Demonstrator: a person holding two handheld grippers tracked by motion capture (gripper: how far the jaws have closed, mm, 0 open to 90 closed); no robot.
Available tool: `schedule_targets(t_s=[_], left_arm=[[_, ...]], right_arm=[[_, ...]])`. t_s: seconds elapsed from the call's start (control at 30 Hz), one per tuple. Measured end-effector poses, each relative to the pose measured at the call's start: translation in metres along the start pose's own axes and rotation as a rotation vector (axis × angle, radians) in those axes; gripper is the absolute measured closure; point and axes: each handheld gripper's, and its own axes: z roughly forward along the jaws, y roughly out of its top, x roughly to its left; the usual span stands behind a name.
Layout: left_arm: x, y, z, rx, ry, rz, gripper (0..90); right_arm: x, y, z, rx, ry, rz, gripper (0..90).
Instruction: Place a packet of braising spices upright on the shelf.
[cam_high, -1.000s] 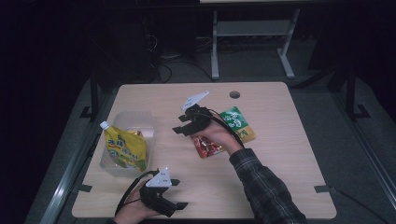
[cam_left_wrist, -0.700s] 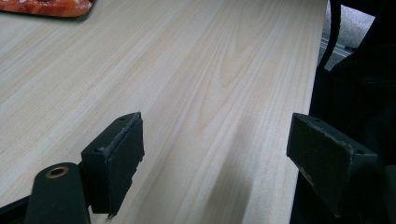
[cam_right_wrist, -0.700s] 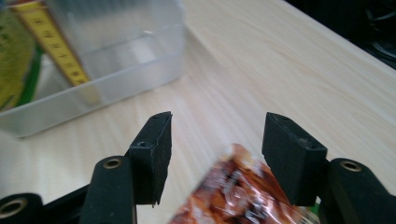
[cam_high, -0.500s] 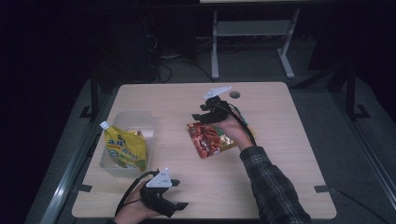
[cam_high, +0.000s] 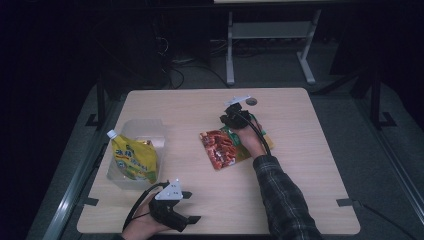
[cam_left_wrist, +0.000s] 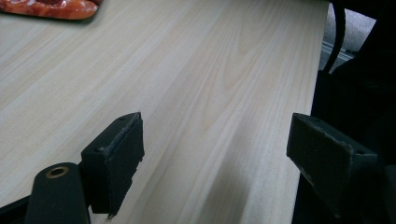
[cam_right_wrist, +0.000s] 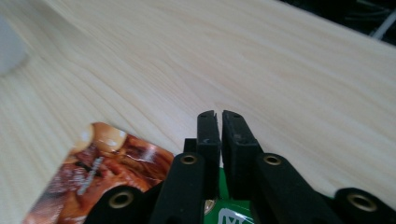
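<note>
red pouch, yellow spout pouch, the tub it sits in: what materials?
Red pouch: glossy printed plastic film, by the glare streaks in the right gripper view. Yellow spout pouch: likely flexible laminated film with a hard white cap; it sags. Tub: translucent, likely rigid plastic; the table shows faintly through its wall.

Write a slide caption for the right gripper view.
Closed black tongs above a green packet, beside a red food pouch on the wooden table.

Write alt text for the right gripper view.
The right hand-held gripper has its two black jaws almost together, just closed, over a green packet whose edge shows beneath them; whether they pinch it cannot be told. A red food pouch lies beside it on the pale wooden table.
</note>
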Motion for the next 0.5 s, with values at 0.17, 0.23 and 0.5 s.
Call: schedule_targets(t_s=[0.17,0.23,0.5], left_arm=[[0.0,0.0,0.0,0.003,0.002,0.003,18.2],[0.0,0.0,0.0,0.0,-0.001,0.001,18.2],[0.001,0.001,0.002,0.001,-0.007,0.004,18.2]], right_arm=[[0.004,-0.009,0.019,0.051,0.003,-0.014,89.5],[0.006,-0.013,0.024,0.048,0.002,-0.016,89.7],[0.008,-0.023,0.026,0.027,0.006,-0.006,89.9]])
